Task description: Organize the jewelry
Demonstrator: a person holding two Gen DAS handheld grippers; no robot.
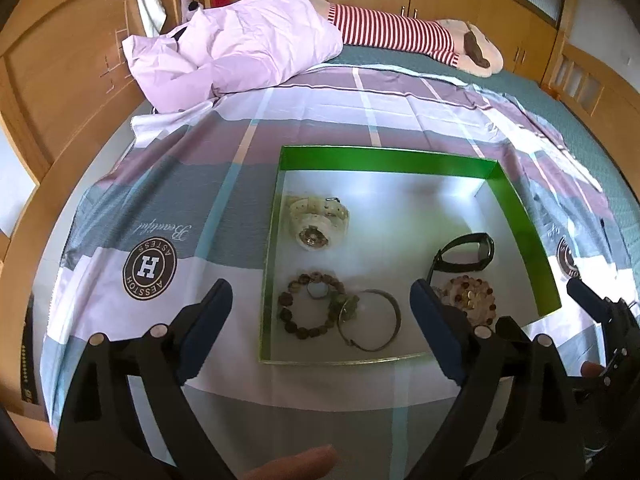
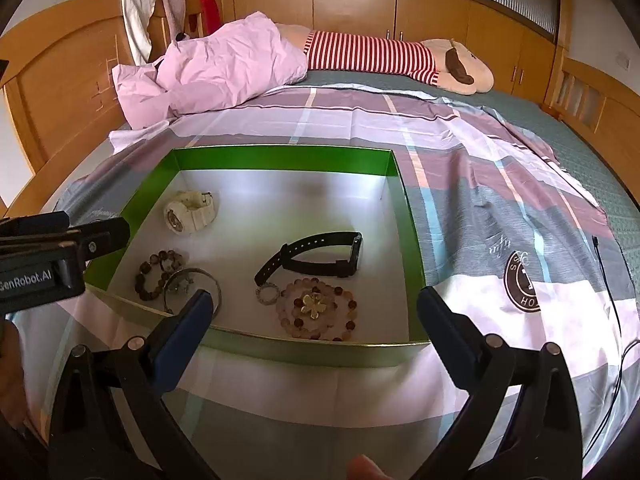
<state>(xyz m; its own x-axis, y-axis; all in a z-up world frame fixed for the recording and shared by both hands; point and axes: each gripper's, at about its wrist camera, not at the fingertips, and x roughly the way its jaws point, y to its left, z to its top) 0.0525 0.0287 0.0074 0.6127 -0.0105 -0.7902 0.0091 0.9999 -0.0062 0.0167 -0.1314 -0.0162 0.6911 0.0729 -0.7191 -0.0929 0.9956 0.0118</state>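
A shallow green-walled box [image 1: 384, 158] [image 2: 280, 156] with a white floor lies on the bedspread. In it lie a cream watch [image 1: 316, 220] [image 2: 190, 210], a black watch [image 1: 466, 254] [image 2: 320, 258], a dark bead bracelet [image 1: 308, 308] [image 2: 154, 274], a metal bangle [image 1: 370, 320] [image 2: 192, 286], a pink bead bracelet with a gold flower [image 1: 468, 300] [image 2: 318, 310] and a small ring [image 2: 267, 295]. My left gripper [image 1: 322, 308] is open and empty over the box's near left part. My right gripper [image 2: 312, 312] is open and empty over the near edge.
The box sits on a plaid purple, grey and white bedspread [image 1: 200, 200] [image 2: 500, 200]. A pink pillow [image 1: 240, 48] [image 2: 216, 72] and a striped plush toy [image 1: 420, 36] [image 2: 400, 58] lie at the far end. Wooden bed frame and cabinets surround the bed.
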